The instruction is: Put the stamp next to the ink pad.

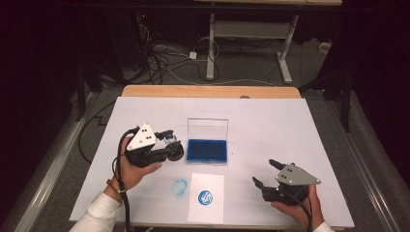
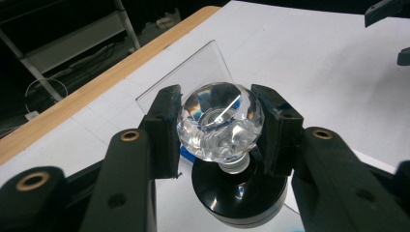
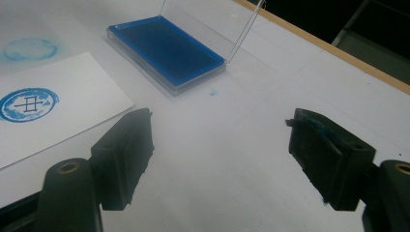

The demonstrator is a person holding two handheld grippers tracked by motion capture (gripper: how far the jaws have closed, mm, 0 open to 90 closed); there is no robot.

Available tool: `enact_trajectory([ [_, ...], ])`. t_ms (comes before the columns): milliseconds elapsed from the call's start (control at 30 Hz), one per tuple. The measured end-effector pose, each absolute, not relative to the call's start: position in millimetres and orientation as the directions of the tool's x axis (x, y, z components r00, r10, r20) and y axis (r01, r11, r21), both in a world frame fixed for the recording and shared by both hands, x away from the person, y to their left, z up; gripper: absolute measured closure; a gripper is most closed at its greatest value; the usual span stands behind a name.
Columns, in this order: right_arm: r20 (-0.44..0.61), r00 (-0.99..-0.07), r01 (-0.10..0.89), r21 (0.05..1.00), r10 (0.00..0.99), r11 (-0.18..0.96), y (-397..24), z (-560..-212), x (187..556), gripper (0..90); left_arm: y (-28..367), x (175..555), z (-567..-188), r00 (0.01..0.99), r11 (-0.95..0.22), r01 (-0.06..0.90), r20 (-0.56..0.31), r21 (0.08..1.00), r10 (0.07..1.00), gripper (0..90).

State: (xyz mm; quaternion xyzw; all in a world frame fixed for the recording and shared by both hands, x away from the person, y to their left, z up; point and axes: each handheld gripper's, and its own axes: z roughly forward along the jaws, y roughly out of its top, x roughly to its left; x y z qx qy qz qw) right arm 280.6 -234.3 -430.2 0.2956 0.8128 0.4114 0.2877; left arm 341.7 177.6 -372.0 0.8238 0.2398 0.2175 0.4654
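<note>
Glass knob of the stamp (image 2: 221,126) sits clenched in the left gripper (image 2: 220,130); it could slip. Right gripper (image 3: 220,162) gapes empty.

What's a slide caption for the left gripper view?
Left gripper clamps the stamp's clear faceted knob above its black base.

Left gripper (image 1: 167,137) jaws clamped, right gripper (image 1: 265,173) jaws spread wide

A lab: dark room, loose floor cables (image 1: 164,58), paper-covered table (image 1: 270,125), metal-framed workbench (image 1: 251,29).
</note>
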Motion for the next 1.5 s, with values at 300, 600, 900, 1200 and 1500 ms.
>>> enact_trajectory([
  [300,-0.229,-0.657,0.247,0.835,0.718,0.492,-234.5,-431.0,278.6,24.5,175.3,355.9,-377.4,0.775,-0.472,0.213,0.147,0.855,0.615,55.1],
  [600,-0.225,-0.662,0.259,0.827,0.715,0.499,-232.0,-434.0,281.4,24.4,176.6,372.7,-384.7,0.76,-0.488,0.233,0.156,0.841,0.631,55.0],
  [900,-0.226,-0.667,0.265,0.819,0.71,0.509,-231.3,-436.4,282.5,24.5,176.3,393.9,-399.8,0.747,-0.501,0.276,0.145,0.821,0.649,55.0],
  [1200,-0.23,-0.67,0.265,0.814,0.706,0.517,-230.8,-437.5,282.8,24.5,169.1,405.3,-415.8,0.742,-0.52,0.306,0.143,0.797,0.655,54.9],
  [1500,-0.239,-0.679,0.265,0.802,0.695,0.535,-229.0,-438.8,282.8,24.5,161.2,409.2,-434.2,0.748,-0.574,0.314,0.175,0.756,0.64,54.9],
])
